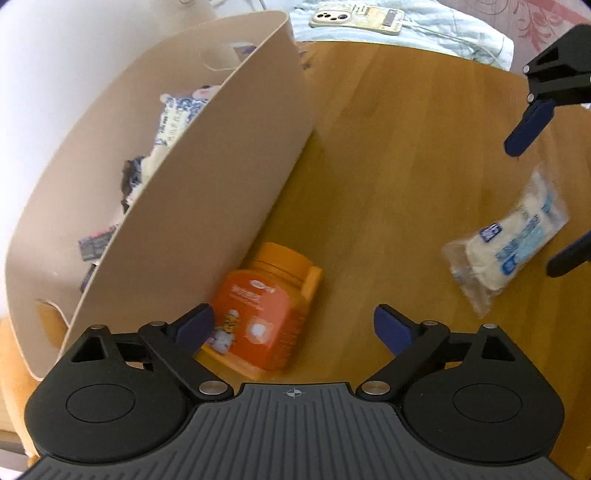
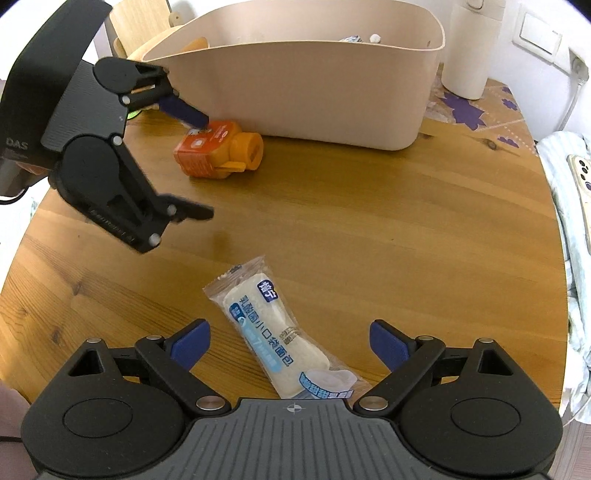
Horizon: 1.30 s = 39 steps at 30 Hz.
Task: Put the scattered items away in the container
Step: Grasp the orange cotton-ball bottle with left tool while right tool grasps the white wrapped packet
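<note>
An orange bottle (image 1: pixel 264 310) lies on its side on the wooden table beside the beige container (image 1: pixel 207 192). My left gripper (image 1: pixel 293 328) is open, with the bottle between its jaws and nearer the left one. It also shows in the right wrist view (image 2: pixel 201 162), above the bottle (image 2: pixel 218 149). A clear-wrapped bread packet (image 2: pixel 280 336) lies between the open jaws of my right gripper (image 2: pixel 290 341), not gripped. The packet (image 1: pixel 506 247) shows at the right of the left wrist view. The container (image 2: pixel 306 81) holds several small items.
A phone (image 1: pixel 356 18) lies on light blue cloth beyond the table's far edge. A white cylinder (image 2: pixel 471 48) stands behind the container on a patterned mat (image 2: pixel 476 110). The round table's edge (image 2: pixel 557 258) curves close on the right.
</note>
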{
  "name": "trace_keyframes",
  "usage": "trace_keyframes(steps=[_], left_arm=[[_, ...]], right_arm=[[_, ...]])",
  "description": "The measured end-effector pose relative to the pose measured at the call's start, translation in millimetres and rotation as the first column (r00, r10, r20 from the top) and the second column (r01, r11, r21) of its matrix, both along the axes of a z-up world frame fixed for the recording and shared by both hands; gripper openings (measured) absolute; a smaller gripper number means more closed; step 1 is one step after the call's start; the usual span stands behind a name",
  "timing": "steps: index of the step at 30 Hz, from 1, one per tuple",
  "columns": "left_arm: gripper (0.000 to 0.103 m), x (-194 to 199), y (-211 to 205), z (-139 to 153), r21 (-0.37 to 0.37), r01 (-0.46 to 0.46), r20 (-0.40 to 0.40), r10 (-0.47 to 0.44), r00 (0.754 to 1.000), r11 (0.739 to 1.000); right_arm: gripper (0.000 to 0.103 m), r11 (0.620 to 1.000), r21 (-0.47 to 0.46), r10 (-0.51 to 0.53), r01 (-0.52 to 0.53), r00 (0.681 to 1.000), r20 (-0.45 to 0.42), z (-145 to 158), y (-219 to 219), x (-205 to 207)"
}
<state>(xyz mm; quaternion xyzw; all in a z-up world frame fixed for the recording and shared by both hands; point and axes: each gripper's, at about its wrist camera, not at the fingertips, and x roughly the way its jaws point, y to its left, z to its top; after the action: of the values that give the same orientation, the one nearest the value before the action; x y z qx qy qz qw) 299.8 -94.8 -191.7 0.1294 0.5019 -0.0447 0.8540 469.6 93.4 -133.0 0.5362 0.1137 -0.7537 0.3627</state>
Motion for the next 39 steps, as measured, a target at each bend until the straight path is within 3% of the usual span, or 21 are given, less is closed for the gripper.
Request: trace_keyframes(steps=[9, 13, 17, 20, 24, 27, 28, 29, 31, 32, 34, 39], left_arm=[[0.095, 6, 15, -7, -0.022, -0.022, -0.011, 0.022, 1.000, 1.000], [0.095, 14, 26, -8, -0.165, -0.045, -0.121, 0.025, 0.992, 0.985], [0.095, 10, 26, -10, -0.186, -0.045, -0.131, 0.021, 0.991, 0.982], [0.094, 12, 36, -12, -0.240, -0.119, -0.147, 0.086, 0.985, 0.964], [0.086, 14, 47, -10, -0.278, -0.207, -0.140, 0.173, 0.975, 0.938], [0.070, 24, 52, -3, -0.284, -0.237, -0.126, 0.209, 0.970, 0.929], [0.058, 21, 56, -3, -0.288, -0.253, -0.119, 0.228, 0.966, 0.924], [0.054, 22, 59, -2, -0.295, -0.270, -0.116, 0.247, 0.962, 0.917], [0.054, 23, 59, 3, -0.307, -0.290, -0.118, 0.266, 0.957, 0.906], [0.054, 22, 57, 4, -0.303, -0.290, -0.115, 0.268, 0.957, 0.908], [0.054, 19, 51, 4, -0.288, -0.292, -0.106, 0.272, 0.956, 0.912], [0.054, 15, 46, 5, -0.302, -0.346, -0.123, 0.323, 0.938, 0.889]], right_arm=[[0.094, 1.000, 0.004, 0.012, -0.012, 1.000, 0.005, -1, -2, -1], [0.094, 1.000, 0.005, 0.017, -0.017, 1.000, 0.009, -2, -2, 0], [0.094, 0.999, 0.008, 0.040, -0.040, 0.999, 0.009, -3, -3, 1], [0.093, 0.996, 0.031, 0.080, -0.080, 0.997, 0.007, -6, -7, 1], [0.079, 0.992, 0.037, 0.120, -0.121, 0.992, 0.033, -14, -13, -2], [0.068, 0.989, 0.064, 0.135, -0.136, 0.991, 0.021, -18, -17, 0], [0.065, 0.988, 0.066, 0.138, -0.138, 0.990, 0.011, -17, -18, 1], [0.056, 0.988, 0.067, 0.138, -0.138, 0.990, 0.006, -16, -19, 1], [0.044, 0.989, 0.065, 0.135, -0.135, 0.991, 0.005, -15, -20, 0], [0.032, 0.989, 0.063, 0.134, -0.134, 0.991, 0.005, -14, -20, -1], [0.031, 0.989, 0.069, 0.132, -0.132, 0.991, 0.007, -13, -21, -1], [0.024, 0.989, 0.071, 0.126, -0.127, 0.992, 0.015, -9, -23, 5]])
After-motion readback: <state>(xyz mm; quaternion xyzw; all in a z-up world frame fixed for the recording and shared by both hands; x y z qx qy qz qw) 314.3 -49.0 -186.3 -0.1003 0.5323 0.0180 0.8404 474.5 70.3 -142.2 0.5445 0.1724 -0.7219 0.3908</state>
